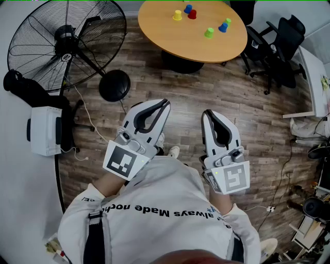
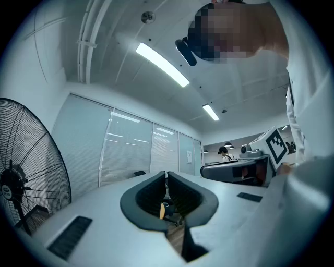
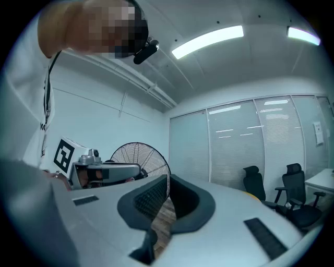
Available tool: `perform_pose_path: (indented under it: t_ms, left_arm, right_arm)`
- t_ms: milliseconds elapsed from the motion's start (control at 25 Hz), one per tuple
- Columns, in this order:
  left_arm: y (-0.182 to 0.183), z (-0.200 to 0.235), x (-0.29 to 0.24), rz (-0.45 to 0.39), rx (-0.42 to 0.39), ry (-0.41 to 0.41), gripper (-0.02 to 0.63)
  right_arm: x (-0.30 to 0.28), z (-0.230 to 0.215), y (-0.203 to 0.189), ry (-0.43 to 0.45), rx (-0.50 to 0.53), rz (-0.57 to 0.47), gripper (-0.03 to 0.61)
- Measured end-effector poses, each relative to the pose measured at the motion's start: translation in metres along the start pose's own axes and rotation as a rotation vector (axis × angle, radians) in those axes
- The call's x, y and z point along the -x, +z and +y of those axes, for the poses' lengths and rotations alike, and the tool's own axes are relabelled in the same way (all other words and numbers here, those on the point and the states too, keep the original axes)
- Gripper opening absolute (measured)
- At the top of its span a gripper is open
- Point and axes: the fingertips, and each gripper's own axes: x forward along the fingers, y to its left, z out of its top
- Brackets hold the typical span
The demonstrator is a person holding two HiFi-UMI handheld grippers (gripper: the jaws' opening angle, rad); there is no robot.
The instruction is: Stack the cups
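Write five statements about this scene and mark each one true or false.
1. The red cup stands on the round wooden table. True.
2. The right gripper grips a cup. False: its jaws are closed on nothing.
3. In the head view, a large fan stands left of the table. True.
4. The yellow cup is stacked on the red cup. False: the two stand apart on the table.
5. The left gripper hangs over the table. False: both grippers are short of the table, over the wooden floor.
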Motion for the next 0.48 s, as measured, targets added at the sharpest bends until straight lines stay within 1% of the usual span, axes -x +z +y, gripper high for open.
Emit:
perform_pose_path:
  t_ms: [280, 480]
  left_arm:
    - [0.002, 0.014, -0.002, 0.001, -0.004, -0.007, 0.035]
    - [0.004, 0.034, -0.001, -0.001, -0.005, -0.007, 0.035]
  right_arm:
    - [-0.014, 0.004, 0.004, 0.002, 0.009, -0.004, 0.038]
    - [-0.035, 0.010, 0.009, 0.000, 0.006, -0.018, 0.038]
